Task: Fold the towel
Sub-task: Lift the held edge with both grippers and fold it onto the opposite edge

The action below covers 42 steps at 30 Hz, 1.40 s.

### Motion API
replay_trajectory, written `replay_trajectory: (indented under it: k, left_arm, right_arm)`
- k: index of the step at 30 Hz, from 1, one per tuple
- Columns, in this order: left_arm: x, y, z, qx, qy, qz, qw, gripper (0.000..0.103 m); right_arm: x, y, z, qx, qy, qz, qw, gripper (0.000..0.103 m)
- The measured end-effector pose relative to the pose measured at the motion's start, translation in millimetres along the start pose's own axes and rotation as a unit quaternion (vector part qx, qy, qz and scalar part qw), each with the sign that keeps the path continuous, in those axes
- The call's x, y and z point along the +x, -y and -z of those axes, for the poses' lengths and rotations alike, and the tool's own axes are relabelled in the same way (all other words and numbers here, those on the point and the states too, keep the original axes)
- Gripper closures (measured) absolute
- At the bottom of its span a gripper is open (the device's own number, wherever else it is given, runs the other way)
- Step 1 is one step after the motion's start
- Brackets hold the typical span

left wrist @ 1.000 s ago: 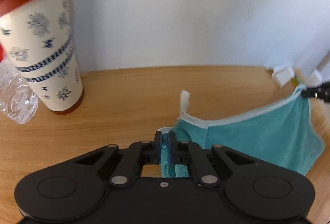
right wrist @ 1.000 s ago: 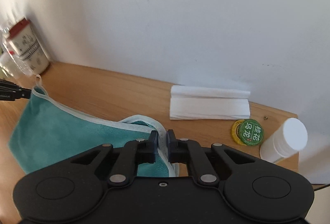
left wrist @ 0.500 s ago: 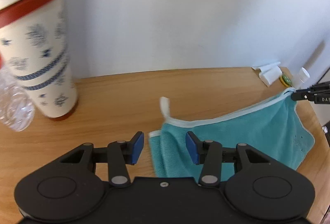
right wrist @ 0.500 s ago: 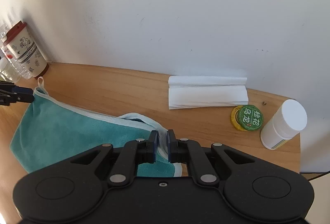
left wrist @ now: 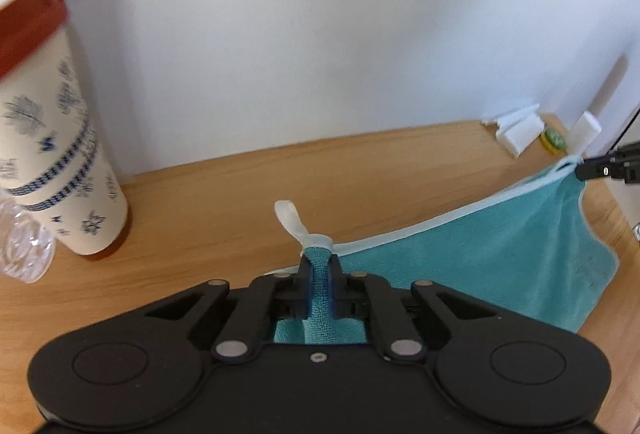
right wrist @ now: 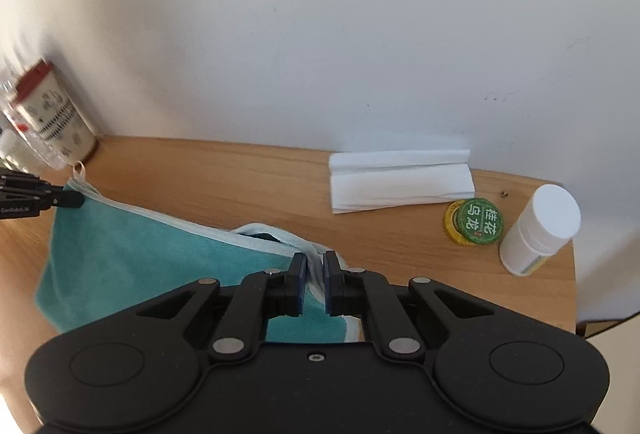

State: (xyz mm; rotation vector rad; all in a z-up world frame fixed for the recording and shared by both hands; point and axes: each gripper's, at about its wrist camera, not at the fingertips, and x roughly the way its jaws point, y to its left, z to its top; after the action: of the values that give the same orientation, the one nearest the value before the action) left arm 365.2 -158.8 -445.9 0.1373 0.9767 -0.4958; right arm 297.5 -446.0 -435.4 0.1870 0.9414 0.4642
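A teal towel [left wrist: 492, 254] with a pale border hangs stretched between my two grippers above the wooden table [left wrist: 224, 202]. My left gripper [left wrist: 319, 266] is shut on the corner that carries a white hanging loop [left wrist: 290, 220]. In the right wrist view my right gripper [right wrist: 315, 268] is shut on the towel's [right wrist: 140, 258] pale edge at the opposite corner. Each gripper shows in the other's view: the right gripper [left wrist: 600, 170] at the far right edge, the left gripper [right wrist: 44, 199] at the far left. The towel's lower part sags toward the table.
A patterned cup with a red lid [left wrist: 52, 138] and a clear plastic bottle [left wrist: 22, 254] stand at the table's left end. A folded white tissue [right wrist: 400, 180], a green cap [right wrist: 476, 222] and a white bottle [right wrist: 538, 234] sit near the right edge. A white wall is behind.
My left gripper opened half a second ago, letting go of the towel, and has shut again on the corner by the loop. The right gripper kept its hold throughout.
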Motion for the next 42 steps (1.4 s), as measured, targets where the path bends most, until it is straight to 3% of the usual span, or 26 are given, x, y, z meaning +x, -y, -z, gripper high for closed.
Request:
replay_trajectory:
  k: [6, 10, 15, 17, 18, 20, 21, 22, 25, 31, 33, 38, 39, 40, 42]
  left_arm:
    - [-51.5, 11.4, 8.1, -0.013, 0.038, -0.003, 0.9992, 0.098]
    - [-105.2, 18.0, 25.3, -0.033, 0.075, 0.042, 0.9957, 0.098]
    - [-143.1, 28.2, 45.5, -0.027, 0.079, 0.050, 0.9953, 0.098]
    - [-142.3, 31.4, 53.1, -0.022, 0.060, 0.038, 0.9972, 0.098]
    - [-138.3, 32.4, 54.7, -0.018, 0.053, 0.033, 0.9979, 0.098]
    - [-126.6, 30.5, 55.7, -0.025, 0.039, 0.027, 0.9985, 0.098]
    - [-123.5, 28.8, 54.7, -0.029, 0.038, 0.030, 0.9984, 0.098]
    - [-120.4, 27.1, 53.7, -0.034, 0.038, 0.032, 0.9982, 0.098]
    - [-111.7, 26.4, 48.0, -0.030, 0.037, 0.028, 0.9985, 0.098]
    - [-102.3, 24.2, 42.0, -0.031, 0.029, 0.021, 0.9989, 0.098]
    - [-102.5, 22.9, 42.3, -0.033, 0.029, 0.020, 0.9988, 0.098]
    - [-99.5, 17.6, 44.8, -0.044, 0.019, 0.011, 0.9988, 0.098]
    - [-98.8, 16.7, 45.0, -0.046, 0.017, 0.009, 0.9988, 0.098]
    - [-98.0, 15.7, 45.4, -0.047, 0.014, 0.007, 0.9988, 0.098]
    - [-96.9, 14.7, 45.7, -0.048, 0.010, 0.005, 0.9988, 0.098]
  right_arm:
    - [-46.1, -13.0, 17.3, 0.023, 0.025, 0.002, 0.999, 0.096]
    - [-84.0, -15.7, 33.8, 0.047, 0.046, -0.002, 0.998, 0.101]
    - [-129.2, -22.6, 57.9, 0.053, 0.068, -0.008, 0.996, 0.101]
    - [-120.6, -26.8, 60.4, 0.033, 0.050, -0.009, 0.998, 0.101]
    - [-115.8, -29.8, 61.7, 0.020, 0.042, -0.009, 0.999, 0.095]
    - [-99.0, -46.4, 64.7, -0.048, 0.027, 0.007, 0.998, 0.091]
    - [-90.6, -54.3, 66.2, -0.081, 0.019, 0.013, 0.996, 0.076]
    - [-82.8, -59.2, 67.3, -0.108, 0.011, 0.012, 0.994, 0.070]
    - [-63.3, -74.4, 72.0, -0.194, -0.010, 0.008, 0.981, 0.062]
    - [-41.3, -92.0, 84.6, -0.307, -0.038, 0.007, 0.951, 0.062]
    - [-37.1, -93.4, 86.4, -0.316, -0.045, 0.006, 0.948, 0.062]
    - [-17.2, -95.6, 89.8, -0.355, -0.060, 0.020, 0.933, 0.074]
    - [-14.8, -94.8, 89.0, -0.355, -0.061, 0.023, 0.933, 0.086]
    - [-12.3, -93.9, 88.1, -0.354, -0.063, 0.024, 0.933, 0.089]
    - [-11.8, -92.1, 85.2, -0.353, -0.070, 0.018, 0.933, 0.088]
